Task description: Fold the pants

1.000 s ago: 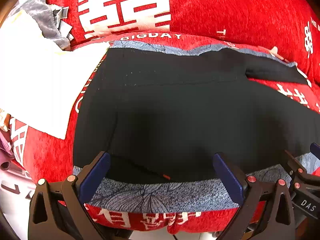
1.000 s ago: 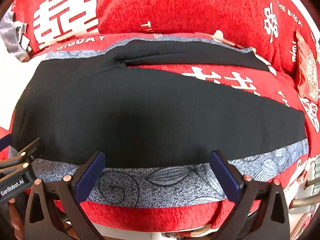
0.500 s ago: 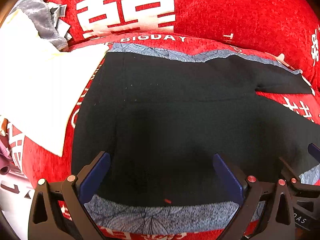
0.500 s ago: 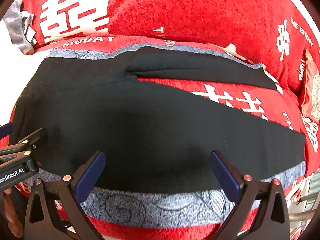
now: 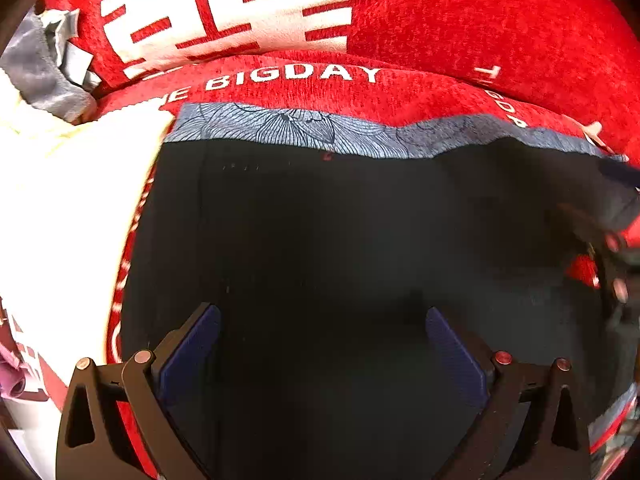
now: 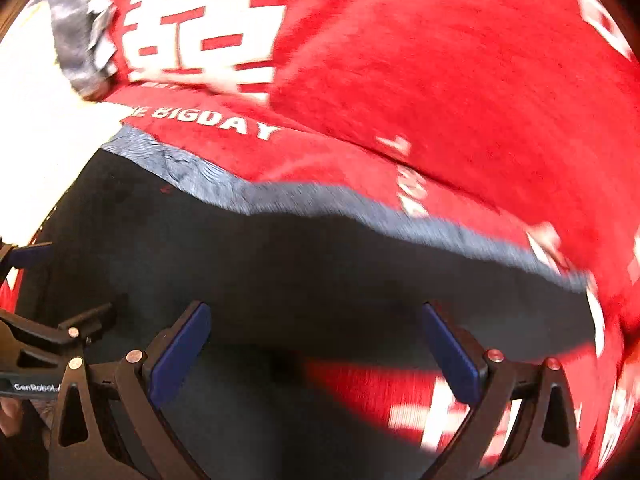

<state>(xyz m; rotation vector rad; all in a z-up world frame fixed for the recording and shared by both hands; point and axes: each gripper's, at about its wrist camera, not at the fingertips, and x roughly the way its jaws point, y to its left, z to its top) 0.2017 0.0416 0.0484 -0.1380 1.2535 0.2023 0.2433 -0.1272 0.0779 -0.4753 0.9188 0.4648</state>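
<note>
Black pants (image 5: 320,240) with a grey-blue patterned side stripe (image 5: 300,128) lie spread on a red sofa cover. My left gripper (image 5: 322,344) hovers open just over the black cloth, nothing between its blue pads. In the blurred right wrist view the pants (image 6: 320,272) run to the right, their stripe (image 6: 320,200) along the far edge. My right gripper (image 6: 316,344) is open too, above black cloth and a strip of bare red cover (image 6: 380,392). The left gripper (image 6: 70,280) shows at that view's lower left edge.
The red sofa back (image 5: 480,20) with large white characters rises right behind the pants. A white cloth (image 5: 60,220) lies on the seat at the left, with a grey crumpled cloth (image 5: 40,64) beyond it.
Both grippers have moved forward over the pants toward the sofa back. The near patterned stripe has dropped out of view, and the far stripe now looms close. Both stay open.
</note>
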